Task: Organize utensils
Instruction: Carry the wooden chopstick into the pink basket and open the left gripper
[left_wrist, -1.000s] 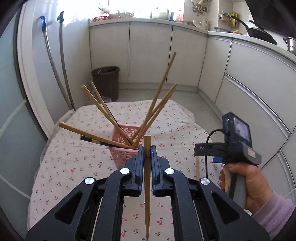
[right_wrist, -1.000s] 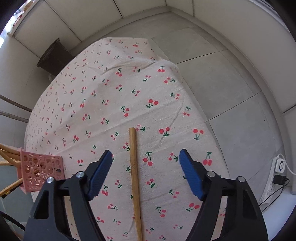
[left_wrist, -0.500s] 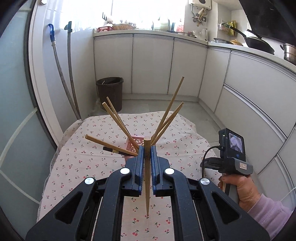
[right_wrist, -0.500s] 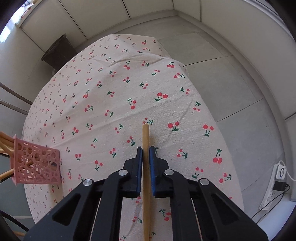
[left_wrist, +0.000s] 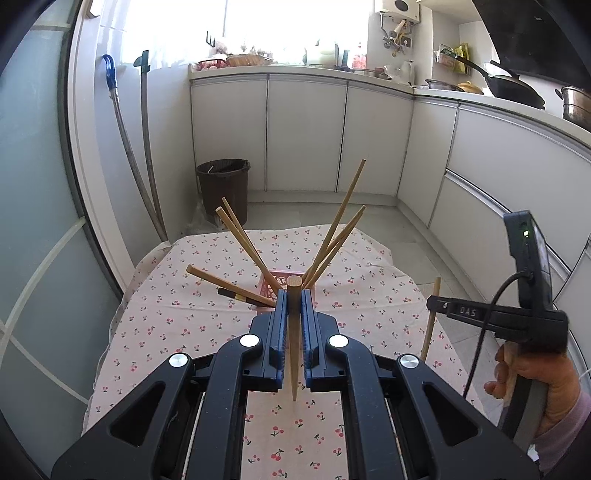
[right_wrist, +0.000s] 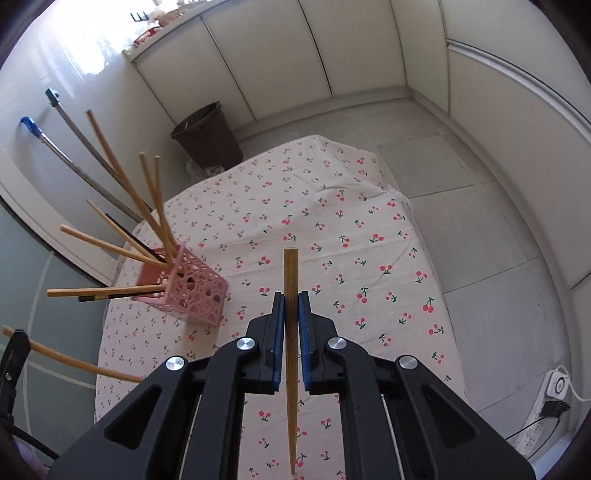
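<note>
We have one chopstick per gripper, both clamped mid-shaft so the thin end is free to drop into the pink basket (right_wrist: 184, 291). Left gripper (left_wrist: 294, 325): fingers closed on a chopstick (left_wrist: 293, 332), blunt end forward, basket directly ahead at table centre. Right gripper (right_wrist: 291, 325): fingers pinched on its chopstick (right_wrist: 290, 350), held off the cherry tablecloth (right_wrist: 332, 221), basket to its left. Basket already holds a fan of chopsticks leaning outward, so entry probably wants a steep angle. Both grippers are raised above the table and tilted down.
</note>
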